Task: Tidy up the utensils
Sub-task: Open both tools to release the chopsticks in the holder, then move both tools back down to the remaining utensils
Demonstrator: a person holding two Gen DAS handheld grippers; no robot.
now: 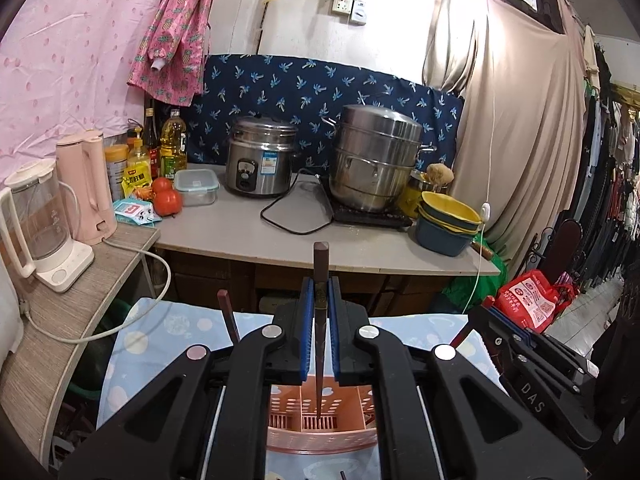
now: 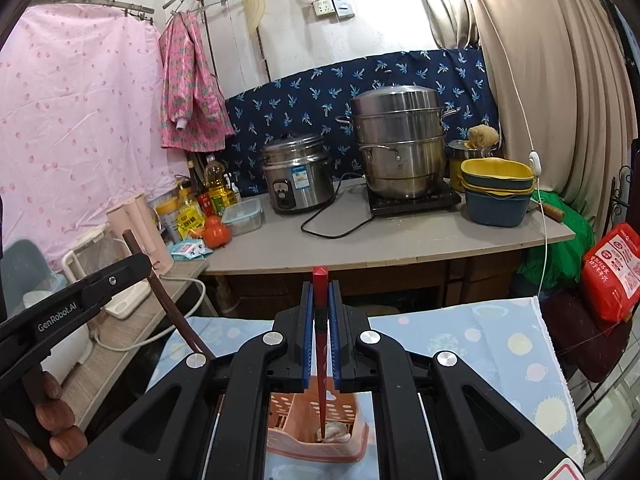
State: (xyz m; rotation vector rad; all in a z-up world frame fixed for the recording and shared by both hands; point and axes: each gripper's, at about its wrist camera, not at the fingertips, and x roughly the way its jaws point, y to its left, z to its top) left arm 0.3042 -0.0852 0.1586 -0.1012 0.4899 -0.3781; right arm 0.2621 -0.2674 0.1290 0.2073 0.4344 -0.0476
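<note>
The left claw (image 1: 320, 308) is clenched on a dark brown chopstick (image 1: 320, 280), held upright with its tip down inside the pink slotted utensil basket (image 1: 320, 436). The right claw (image 2: 320, 312) is likewise clamped on a red chopstick (image 2: 320, 280), its point reaching into the same basket (image 2: 320, 446) beside a pale spoon-like item. The basket stands on a blue dotted cloth (image 2: 500, 340) covering the worktop. Another brown chopstick (image 1: 228, 316) sticks up to the left.
</note>
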